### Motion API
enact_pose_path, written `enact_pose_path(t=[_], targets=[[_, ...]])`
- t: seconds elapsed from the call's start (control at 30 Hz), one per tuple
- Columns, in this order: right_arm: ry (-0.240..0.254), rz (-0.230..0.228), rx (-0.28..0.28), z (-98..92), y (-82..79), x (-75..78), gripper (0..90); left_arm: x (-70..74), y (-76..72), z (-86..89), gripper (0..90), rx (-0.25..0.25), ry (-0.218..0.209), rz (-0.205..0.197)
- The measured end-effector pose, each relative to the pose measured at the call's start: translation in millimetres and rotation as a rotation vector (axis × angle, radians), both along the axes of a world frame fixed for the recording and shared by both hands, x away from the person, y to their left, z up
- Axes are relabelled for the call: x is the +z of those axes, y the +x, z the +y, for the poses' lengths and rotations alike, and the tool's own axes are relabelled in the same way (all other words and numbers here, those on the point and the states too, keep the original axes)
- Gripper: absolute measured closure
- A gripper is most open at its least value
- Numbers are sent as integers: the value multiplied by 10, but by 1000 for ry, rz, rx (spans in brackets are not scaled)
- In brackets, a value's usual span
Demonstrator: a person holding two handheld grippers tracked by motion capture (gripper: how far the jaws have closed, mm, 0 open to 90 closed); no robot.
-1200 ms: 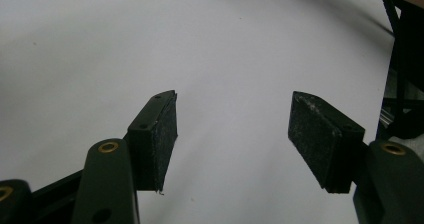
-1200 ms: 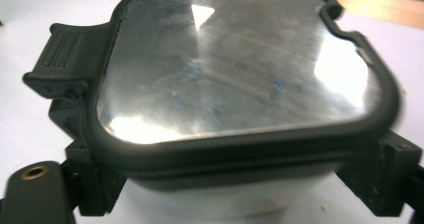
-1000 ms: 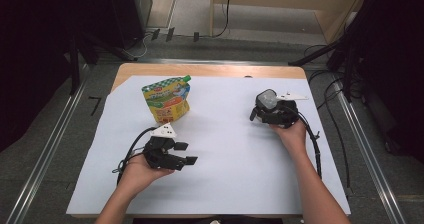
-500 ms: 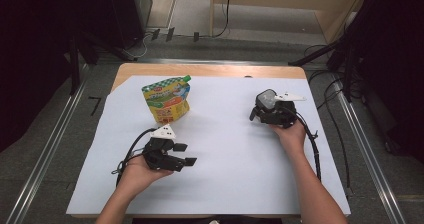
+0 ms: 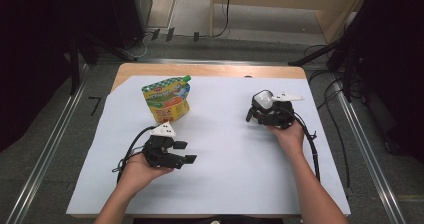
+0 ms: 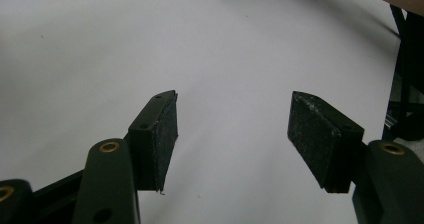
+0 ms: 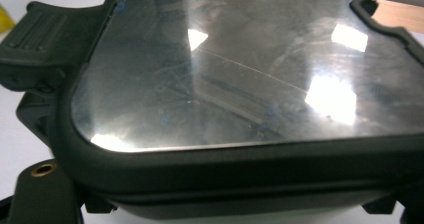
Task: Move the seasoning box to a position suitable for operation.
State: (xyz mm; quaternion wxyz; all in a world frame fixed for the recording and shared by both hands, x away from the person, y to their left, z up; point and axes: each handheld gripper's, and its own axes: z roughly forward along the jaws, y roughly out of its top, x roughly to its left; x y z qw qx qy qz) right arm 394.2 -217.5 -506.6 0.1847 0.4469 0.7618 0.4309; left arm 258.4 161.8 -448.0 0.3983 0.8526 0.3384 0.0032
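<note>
The left tool (image 5: 185,152) rests open and empty on the white tabletop (image 5: 225,149). The right tool (image 5: 260,115) grips a black-framed glossy device (image 7: 240,79). A snack pouch (image 5: 167,100) lies apart.

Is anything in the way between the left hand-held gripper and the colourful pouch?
Nothing visible is. Only bare white sheet lies between the left hand-held gripper and the pouch. Its jaws are open and empty.

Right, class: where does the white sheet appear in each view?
High view: white sheet covers most of the tabletop.
Left gripper view: it lies behind the black jaws.
Right gripper view: white strip at the left edge, beside the glossy panel.
Shared landmark: wooden table edge, high and right gripper views.
</note>
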Motion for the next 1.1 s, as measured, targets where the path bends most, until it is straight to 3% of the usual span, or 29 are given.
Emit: enact_pose_path(t=[0.27,0.37,0.7,0.77,1.1], targets=[[10,-21,57,139,-120,97,156,1,61,-18,376,-3,7,0],[24,-7,73,180,-158,125,156,0,98,-9,379,22,21,6],[28,-3,157,406,-316,159,156,12,178,8,378,25,-4,4],[25,-6,192,481,-367,179,156,16,193,11,378,25,0,2],[43,-16,262,682,-536,227,157,14,257,14,381,35,5,3]])
